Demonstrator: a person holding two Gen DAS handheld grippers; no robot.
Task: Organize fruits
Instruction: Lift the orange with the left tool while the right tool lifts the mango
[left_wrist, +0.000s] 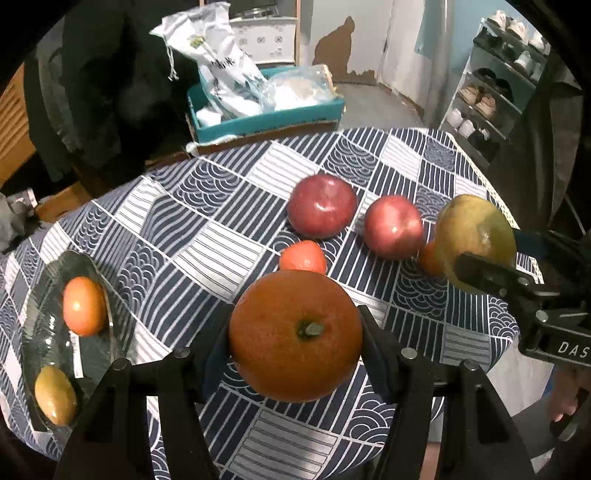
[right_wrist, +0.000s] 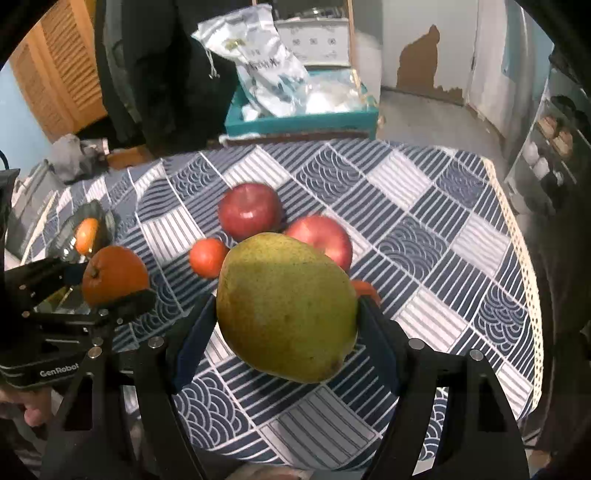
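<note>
**Two wrist cameras, both looking down at the table**

We look along the left gripper steeply down on the tablecloth, very near. The right wrist view looks the same way over the right gripper. Both share the two apples, the glass plate and the teal box; each sees the other gripper.

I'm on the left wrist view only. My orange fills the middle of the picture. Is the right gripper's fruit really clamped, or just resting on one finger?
Observer: Clamped. The right gripper has a finger on each side of the pear, and it hangs clear of the tablecloth.
Operator: What's hidden behind that pear?
Observer: One small orange fruit, peeking out at the pear's right edge, on the cloth.
Operator: Does my orange look secure from there?
Observer: Yes, the left gripper pinches the orange from both sides, close to the glass dish.
</note>
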